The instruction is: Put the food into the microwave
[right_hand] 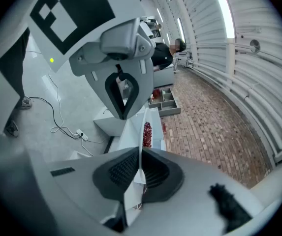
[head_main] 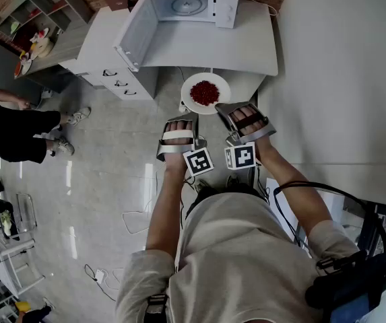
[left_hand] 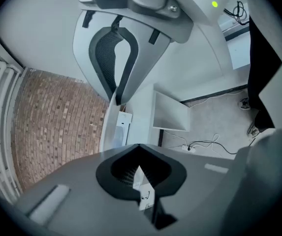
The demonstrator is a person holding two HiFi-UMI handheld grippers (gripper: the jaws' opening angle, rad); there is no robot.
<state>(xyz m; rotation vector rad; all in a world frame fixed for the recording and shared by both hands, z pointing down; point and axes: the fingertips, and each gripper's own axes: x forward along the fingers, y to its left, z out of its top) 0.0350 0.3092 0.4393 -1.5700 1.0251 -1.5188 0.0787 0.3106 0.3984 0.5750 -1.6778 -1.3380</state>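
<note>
Carrying the plate (head_main: 191, 86) of red food (head_main: 205, 93) level, the person has the left gripper (head_main: 184, 118) and the right gripper (head_main: 225, 110) each with fingers clamped shut on the plate's near rim, a two-sided hold that appears meant to prevent tipping. The plate hangs over the floor, just short of the white bench (head_main: 246, 46). The microwave (head_main: 199, 2) stands on that bench with its door (head_main: 135, 32) swung wide, ready for loading; judged stage: approach.

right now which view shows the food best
Head view: the food shows in full, a red heap on the plate. The right gripper view sees it edge-on, a thin red strip on the plate. The left gripper view shows only the plate's rim, no food.
</note>
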